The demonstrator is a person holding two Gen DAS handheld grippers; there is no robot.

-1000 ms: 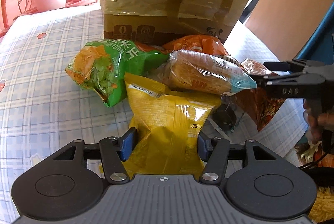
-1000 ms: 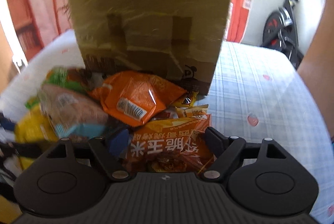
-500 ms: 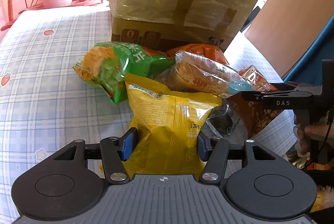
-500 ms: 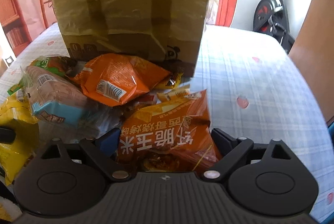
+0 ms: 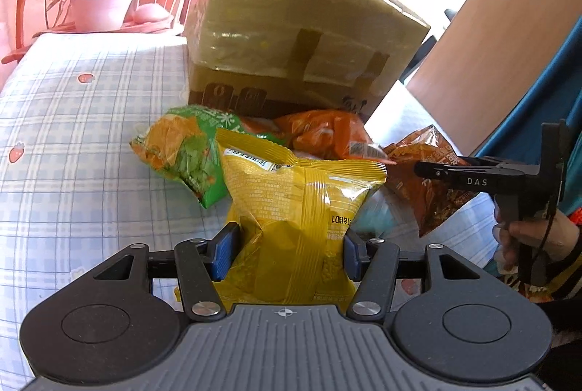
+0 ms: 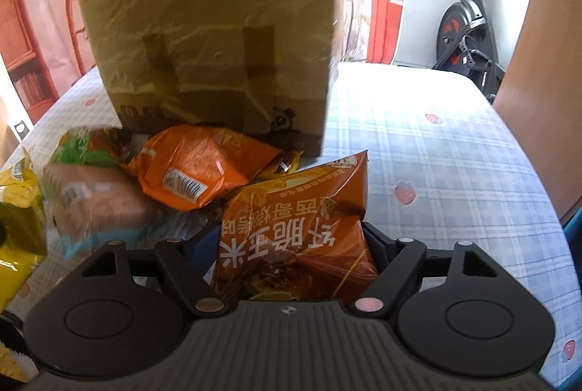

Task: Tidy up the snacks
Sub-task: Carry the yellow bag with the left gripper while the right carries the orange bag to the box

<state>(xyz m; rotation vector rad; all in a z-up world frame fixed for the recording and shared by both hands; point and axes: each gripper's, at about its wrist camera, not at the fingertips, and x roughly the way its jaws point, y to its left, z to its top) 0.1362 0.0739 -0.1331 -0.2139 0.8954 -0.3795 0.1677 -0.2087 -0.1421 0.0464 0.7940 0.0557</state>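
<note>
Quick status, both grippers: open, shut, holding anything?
Left gripper: shut on the yellow snack bag.
Right gripper: shut on the orange corn snack bag.

Your left gripper (image 5: 287, 251): black linkages, blue pads, silver screws, ribbed grey body. Right gripper (image 6: 291, 247): same build. "DAS" lettering on side; bare-skinned hand (image 5: 527, 238), thin black cable.

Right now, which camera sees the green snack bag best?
The left wrist view: the green snack bag is sharp there, lying on the tablecloth, partly tucked behind the yellow bag in the left gripper. The right wrist view shows only a blurry green corner behind other packets.
</note>
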